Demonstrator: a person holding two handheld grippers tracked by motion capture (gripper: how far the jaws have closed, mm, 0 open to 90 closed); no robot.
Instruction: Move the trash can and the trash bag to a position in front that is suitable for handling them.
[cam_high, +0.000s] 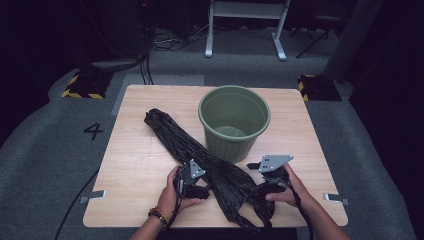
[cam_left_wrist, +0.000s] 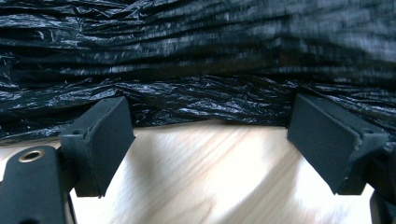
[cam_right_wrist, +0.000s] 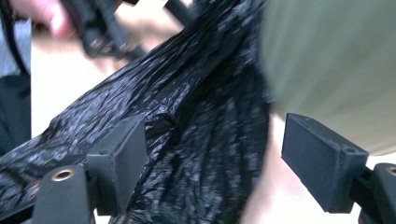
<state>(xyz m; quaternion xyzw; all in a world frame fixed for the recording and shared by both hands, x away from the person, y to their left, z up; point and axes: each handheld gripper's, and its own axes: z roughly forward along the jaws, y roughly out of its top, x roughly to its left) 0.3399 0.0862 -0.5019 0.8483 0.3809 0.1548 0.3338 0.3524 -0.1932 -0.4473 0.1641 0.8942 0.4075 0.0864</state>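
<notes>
A black bin bag (cam_high: 200, 155) lies across the worktop (cam_high: 135, 165), running from ten o'clock to five o'clock beside a green bin (cam_high: 234, 122). Left gripper (cam_left_wrist: 210, 144) and right gripper (cam_right_wrist: 210, 154) flank its near end, jaws wide; each should pinch one layer only.

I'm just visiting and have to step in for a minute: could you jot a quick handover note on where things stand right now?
Left gripper: fingers open, at the near edge of the black bin bag, nothing held.
Right gripper: fingers open, bag between them, not clamped.
Bag lies bunched in a long strip across the wooden table, its near end at the front edge.
Green bin stands upright behind the bag, unlined.
Done: nothing visible yet.
Left, likely: grip the bag, open it, line the bin.
</notes>
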